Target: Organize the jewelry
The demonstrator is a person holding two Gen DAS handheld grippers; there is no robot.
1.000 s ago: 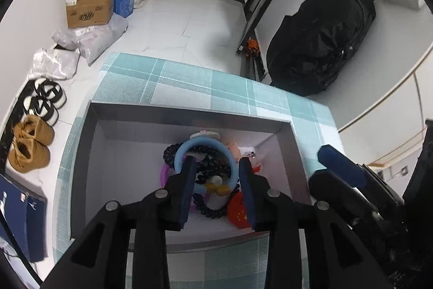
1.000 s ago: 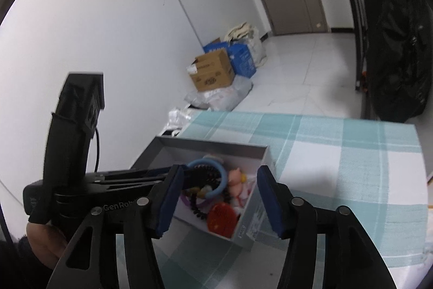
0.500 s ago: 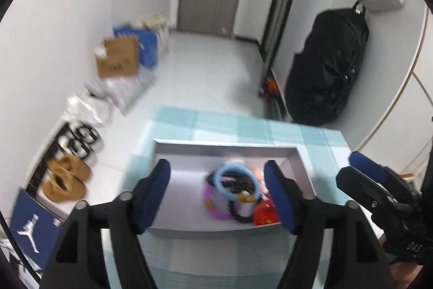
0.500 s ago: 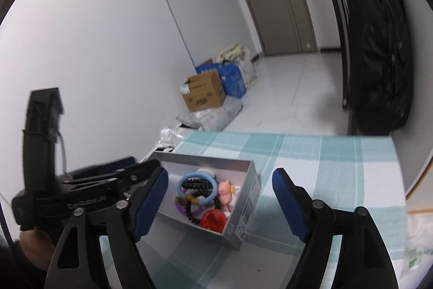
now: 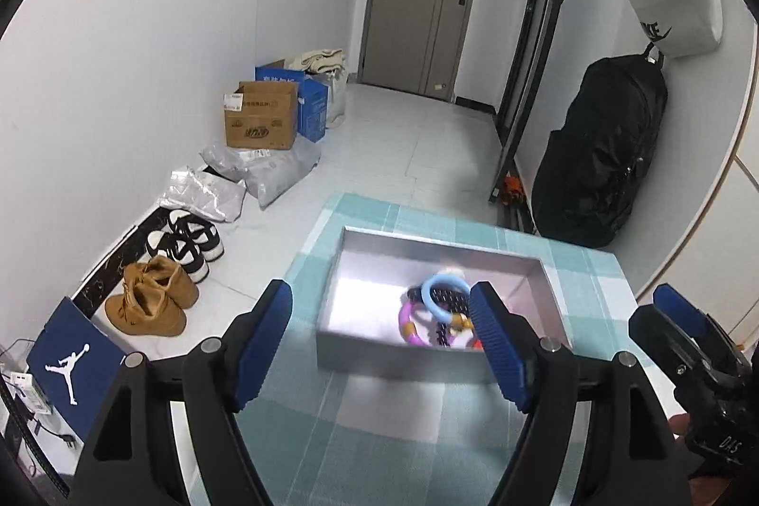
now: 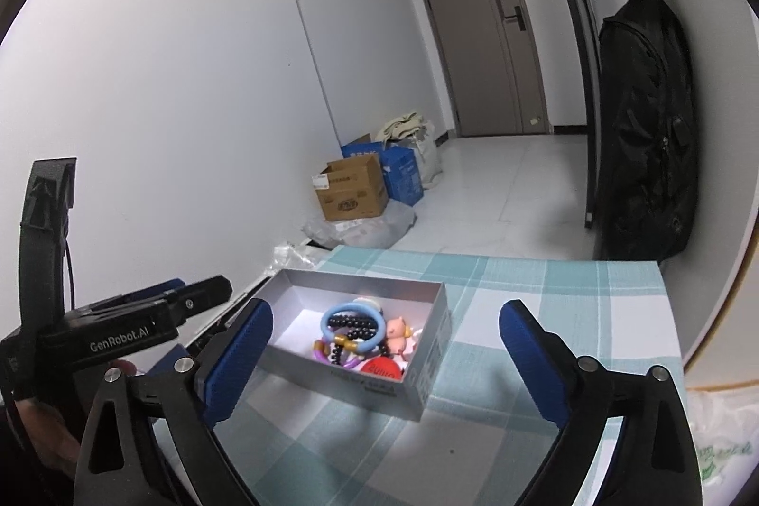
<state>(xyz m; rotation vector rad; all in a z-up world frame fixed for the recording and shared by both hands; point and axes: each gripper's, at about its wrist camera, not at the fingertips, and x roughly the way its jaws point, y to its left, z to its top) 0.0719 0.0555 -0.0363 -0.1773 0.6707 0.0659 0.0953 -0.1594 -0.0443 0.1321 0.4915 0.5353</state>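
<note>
Opening with nothing between their jaws, the left hand-held gripper (image 5: 382,337) and right hand-held gripper (image 6: 385,352) hover apart; the silver box (image 6: 429,356) of bracelets (image 6: 352,328) rests near the counter's (image 6: 545,283) far left corner.

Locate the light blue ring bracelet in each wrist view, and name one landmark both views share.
Left wrist view: the light blue ring bracelet lies right of centre, inside the grey box.
Right wrist view: the bracelet lies just left of centre, in the same box.
Shared landmark: the brown cardboard carton by the wall.
</note>
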